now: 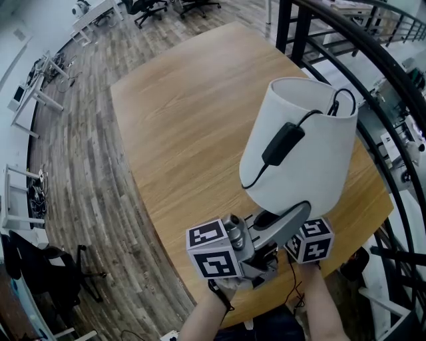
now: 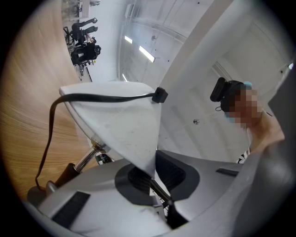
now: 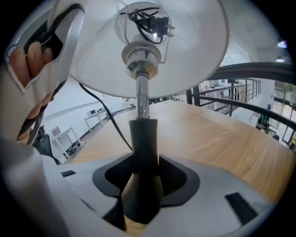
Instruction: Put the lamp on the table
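Note:
The lamp has a white shade (image 1: 299,146), tilted over the near right part of the wooden table (image 1: 193,113). Its black cord with a switch (image 1: 283,143) hangs across the shade. My left gripper (image 2: 153,178) is shut on the lower rim of the shade (image 2: 125,125). It shows in the head view under the shade (image 1: 296,213). My right gripper (image 3: 141,185) is shut on the lamp's dark neck (image 3: 142,148), below the chrome stem (image 3: 141,99). In the head view only its marker cube (image 1: 309,241) shows. The lamp's foot is hidden, so I cannot tell whether it touches the table.
A black railing (image 1: 373,60) curves round the table's right side. Plank floor (image 1: 80,173) lies to the left, with white desks (image 1: 33,93) and office chairs (image 1: 150,8) further off. The table edge (image 1: 166,253) is close to my hands. A person (image 2: 240,106) shows in the left gripper view.

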The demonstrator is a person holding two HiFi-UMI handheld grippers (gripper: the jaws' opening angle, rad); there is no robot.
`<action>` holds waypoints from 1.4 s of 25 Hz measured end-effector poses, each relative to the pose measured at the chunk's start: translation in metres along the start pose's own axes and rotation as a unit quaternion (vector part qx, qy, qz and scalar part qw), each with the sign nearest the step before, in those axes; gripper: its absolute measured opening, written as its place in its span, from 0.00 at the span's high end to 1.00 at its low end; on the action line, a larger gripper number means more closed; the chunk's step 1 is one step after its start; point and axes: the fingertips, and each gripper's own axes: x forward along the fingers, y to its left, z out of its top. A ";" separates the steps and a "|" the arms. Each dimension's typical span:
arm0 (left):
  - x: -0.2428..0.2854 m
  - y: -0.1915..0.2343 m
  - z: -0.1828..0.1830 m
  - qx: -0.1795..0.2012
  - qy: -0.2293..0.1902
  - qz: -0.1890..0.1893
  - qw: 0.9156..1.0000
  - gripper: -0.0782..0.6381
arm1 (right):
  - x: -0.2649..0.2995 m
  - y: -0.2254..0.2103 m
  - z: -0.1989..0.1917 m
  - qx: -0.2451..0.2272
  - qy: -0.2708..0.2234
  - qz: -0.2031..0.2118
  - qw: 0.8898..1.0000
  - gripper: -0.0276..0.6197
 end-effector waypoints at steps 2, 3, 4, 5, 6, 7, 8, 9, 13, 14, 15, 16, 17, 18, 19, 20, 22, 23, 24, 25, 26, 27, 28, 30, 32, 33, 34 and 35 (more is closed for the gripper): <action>-0.003 0.000 0.000 -0.004 -0.003 0.001 1.000 0.84 | 0.001 0.001 0.000 -0.006 -0.001 -0.001 1.000 0.65; -0.004 0.000 0.000 -0.005 -0.004 0.001 1.000 0.84 | 0.001 0.001 0.000 -0.010 -0.002 -0.002 1.000 0.65; -0.005 0.000 0.000 -0.007 -0.005 0.001 1.000 0.84 | 0.001 0.002 0.000 -0.012 -0.003 -0.003 1.000 0.65; -0.006 0.000 -0.001 -0.008 -0.006 0.000 1.000 0.84 | 0.001 0.002 -0.001 -0.013 -0.004 -0.003 1.000 0.65; -0.007 -0.001 -0.001 -0.009 -0.006 0.000 1.000 0.84 | 0.001 0.003 -0.001 -0.014 -0.005 -0.004 1.000 0.65; -0.008 -0.002 -0.002 -0.010 -0.005 -0.001 1.000 0.84 | 0.000 0.003 -0.001 -0.016 -0.007 -0.003 1.000 0.65; -0.008 -0.003 -0.003 -0.010 -0.005 -0.001 1.000 0.84 | 0.000 0.003 -0.001 -0.018 -0.008 -0.002 1.000 0.65; -0.008 -0.003 -0.003 -0.009 -0.005 -0.001 1.000 0.84 | -0.001 0.003 -0.001 -0.020 -0.010 0.000 1.000 0.65; -0.008 -0.005 -0.008 -0.007 -0.006 0.000 1.000 0.84 | -0.003 0.003 -0.001 -0.024 -0.015 -0.003 1.000 0.65; -0.008 -0.005 -0.009 -0.007 -0.006 0.001 1.000 0.83 | -0.004 0.002 -0.001 -0.021 -0.017 -0.008 1.000 0.65; -0.008 -0.005 -0.010 -0.007 -0.006 0.001 1.000 0.83 | -0.005 0.001 -0.002 -0.018 -0.019 -0.013 1.000 0.65; -0.008 -0.005 -0.011 -0.007 -0.006 0.001 1.000 0.83 | -0.006 0.000 -0.005 -0.015 -0.021 -0.017 1.000 0.65; -0.009 -0.005 -0.012 -0.007 -0.007 0.001 1.000 0.83 | -0.008 -0.001 -0.008 -0.013 -0.023 -0.018 0.999 0.65; -0.010 -0.005 -0.012 -0.007 -0.007 0.001 1.000 0.83 | -0.009 -0.001 -0.011 -0.013 -0.025 -0.017 0.999 0.65; -0.011 -0.005 -0.012 -0.008 -0.007 0.001 1.000 0.83 | -0.012 0.001 -0.011 -0.012 -0.029 -0.015 0.999 0.63; -0.012 -0.005 -0.012 -0.008 -0.008 0.001 1.000 0.83 | -0.014 0.003 -0.011 -0.010 -0.034 -0.012 0.999 0.62; -0.014 -0.006 -0.013 -0.009 -0.008 0.001 1.000 0.83 | -0.020 0.003 -0.012 -0.005 -0.040 -0.013 0.999 0.62; -0.015 -0.007 -0.014 -0.009 -0.008 0.001 1.000 0.83 | -0.023 0.002 -0.015 -0.003 -0.040 -0.017 0.999 0.62; -0.015 -0.007 -0.016 -0.009 -0.007 0.001 1.000 0.82 | -0.026 0.000 -0.019 0.000 -0.039 -0.021 0.999 0.62; -0.016 -0.008 -0.017 -0.009 -0.005 0.000 1.000 0.82 | -0.029 -0.002 -0.023 0.003 -0.037 -0.024 0.999 0.62; -0.016 -0.008 -0.018 -0.009 -0.004 0.000 1.000 0.82 | -0.032 -0.003 -0.026 0.006 -0.036 -0.028 0.999 0.62; -0.017 -0.008 -0.019 -0.009 -0.002 0.000 1.000 0.82 | -0.034 -0.004 -0.028 0.009 -0.035 -0.031 0.999 0.62; -0.017 -0.008 -0.020 -0.009 -0.001 0.000 1.000 0.82 | -0.036 -0.004 -0.030 0.012 -0.035 -0.035 0.999 0.62; -0.019 -0.009 -0.023 -0.010 -0.001 0.001 1.000 0.81 | -0.041 -0.005 -0.034 0.016 -0.034 -0.042 0.998 0.62; -0.019 -0.010 -0.025 -0.013 -0.002 0.003 1.000 0.81 | -0.048 -0.006 -0.038 0.021 -0.035 -0.048 0.998 0.62; -0.020 -0.010 -0.026 -0.014 -0.003 0.005 1.000 0.80 | -0.051 -0.006 -0.040 0.025 -0.035 -0.050 0.998 0.62; -0.021 -0.011 -0.027 -0.015 -0.004 0.005 1.000 0.80 | -0.054 -0.006 -0.042 0.029 -0.034 -0.051 0.998 0.62; -0.022 -0.011 -0.027 -0.016 -0.004 0.006 1.000 0.80 | -0.057 -0.006 -0.044 0.032 -0.033 -0.052 0.998 0.62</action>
